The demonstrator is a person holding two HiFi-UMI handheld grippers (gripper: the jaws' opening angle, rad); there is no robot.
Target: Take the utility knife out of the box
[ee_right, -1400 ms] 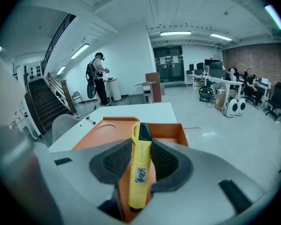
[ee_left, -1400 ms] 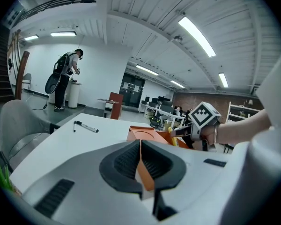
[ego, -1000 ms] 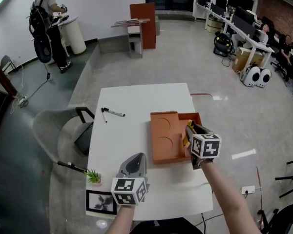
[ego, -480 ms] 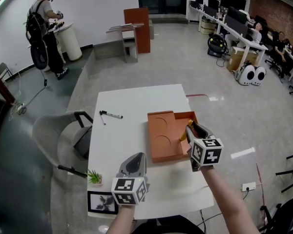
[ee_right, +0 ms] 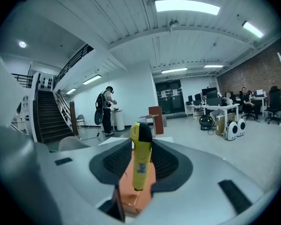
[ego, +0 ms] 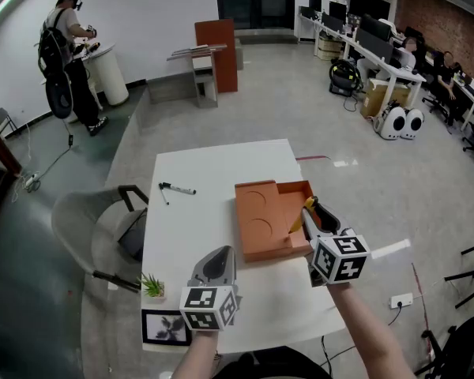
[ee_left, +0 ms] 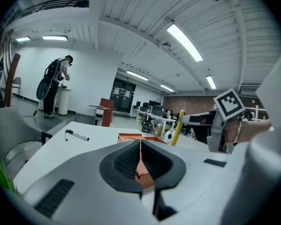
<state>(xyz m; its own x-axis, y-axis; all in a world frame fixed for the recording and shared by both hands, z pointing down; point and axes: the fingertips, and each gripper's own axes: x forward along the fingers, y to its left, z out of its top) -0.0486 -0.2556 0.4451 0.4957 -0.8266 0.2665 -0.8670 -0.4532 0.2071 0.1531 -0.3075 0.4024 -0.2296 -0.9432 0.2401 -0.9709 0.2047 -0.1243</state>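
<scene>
- Left gripper point(ego: 218, 257): same spot as a second ago, over the near edge of the white table point(ego: 221, 160). Tongs pressed together, nothing in them.
- Right gripper point(ego: 313, 212): higher than a second ago. Then it sat low against the right side of the orange box point(ego: 259, 218); now it is lifted and drawn toward the person, hanging over the box's near right corner.
- Utility knife point(ee_right: 140, 159): yellow with a black end, pinched between the right tongs. It stands roughly upright with the black end on top, out of the box and off the table.
- Box: lies open, right of the table's middle. The left part is a flat panel with two round dents. The right part is a shallow tray, and what shows of its floor is bare orange. The right gripper covers the tray's near end.
- Marker pen point(ego: 180, 188): on the table left of the box, well apart, unmoved.
</scene>
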